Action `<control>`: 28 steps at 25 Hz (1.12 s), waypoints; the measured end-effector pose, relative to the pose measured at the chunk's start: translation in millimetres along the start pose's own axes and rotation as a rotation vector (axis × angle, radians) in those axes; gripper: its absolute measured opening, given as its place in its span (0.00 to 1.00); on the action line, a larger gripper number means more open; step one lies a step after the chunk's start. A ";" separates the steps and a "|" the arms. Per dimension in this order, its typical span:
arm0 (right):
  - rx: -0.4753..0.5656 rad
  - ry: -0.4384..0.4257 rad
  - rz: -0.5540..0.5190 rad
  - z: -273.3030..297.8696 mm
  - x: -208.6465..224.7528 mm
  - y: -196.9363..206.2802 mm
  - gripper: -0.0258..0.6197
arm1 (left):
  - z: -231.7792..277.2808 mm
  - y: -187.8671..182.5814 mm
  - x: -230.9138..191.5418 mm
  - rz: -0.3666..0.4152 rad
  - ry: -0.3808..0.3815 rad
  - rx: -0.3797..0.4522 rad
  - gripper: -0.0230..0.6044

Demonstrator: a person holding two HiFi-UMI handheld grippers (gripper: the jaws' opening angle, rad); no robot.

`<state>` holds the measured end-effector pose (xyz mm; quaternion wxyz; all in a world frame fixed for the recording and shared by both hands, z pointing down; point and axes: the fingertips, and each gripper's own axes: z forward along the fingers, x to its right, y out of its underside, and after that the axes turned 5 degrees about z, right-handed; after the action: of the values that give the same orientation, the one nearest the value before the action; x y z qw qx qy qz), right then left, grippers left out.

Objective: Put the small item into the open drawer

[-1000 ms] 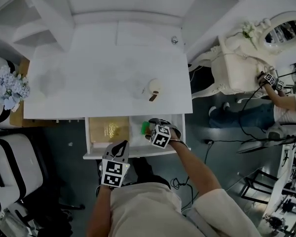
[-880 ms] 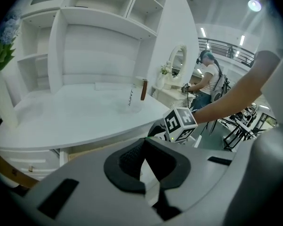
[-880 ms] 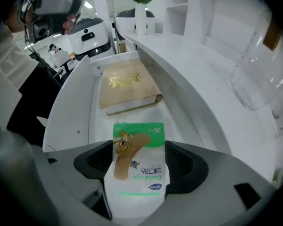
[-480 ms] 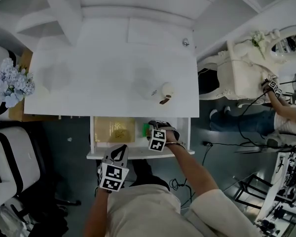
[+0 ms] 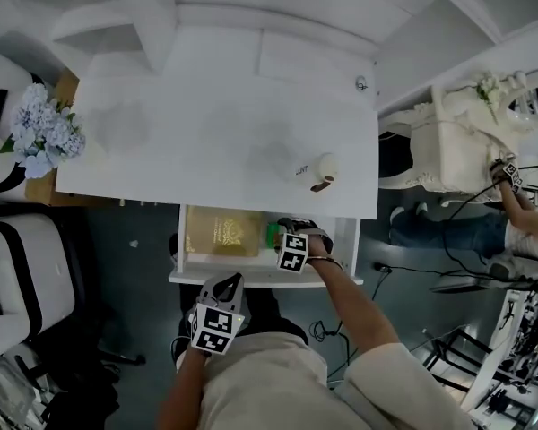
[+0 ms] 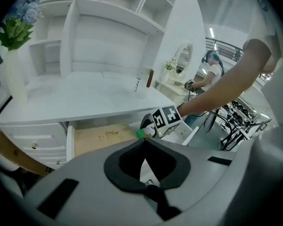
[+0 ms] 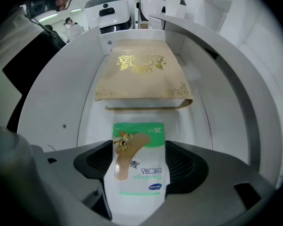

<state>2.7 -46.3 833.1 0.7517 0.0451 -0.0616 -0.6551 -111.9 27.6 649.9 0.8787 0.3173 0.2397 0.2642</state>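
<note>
Right gripper view: right tool (image 5: 291, 243) clamps green-white bandage box (image 7: 138, 149) above white open drawer (image 7: 61, 107) floor, near gold-patterned flat box (image 7: 141, 76). Left tool (image 6: 142, 160) closed, empty. Risk: a high release could let it bounce or tip onto the gold-patterned flat box.

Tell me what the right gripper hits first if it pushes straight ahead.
Most likely the gold box lying ahead in the drawer: the bandage box held in the right gripper jaws points right at its near edge. Depth is unclear, so the drawer floor could come first.
</note>
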 end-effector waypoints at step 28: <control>0.147 0.077 0.260 -52.8 -8.8 11.4 0.61 | 13.4 -30.3 12.5 0.048 -0.012 0.042 0.06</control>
<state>20.7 -36.7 782.3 0.8266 0.1170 -0.0858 -0.5437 -85.2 9.6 635.1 0.8666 0.3431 0.2321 0.2782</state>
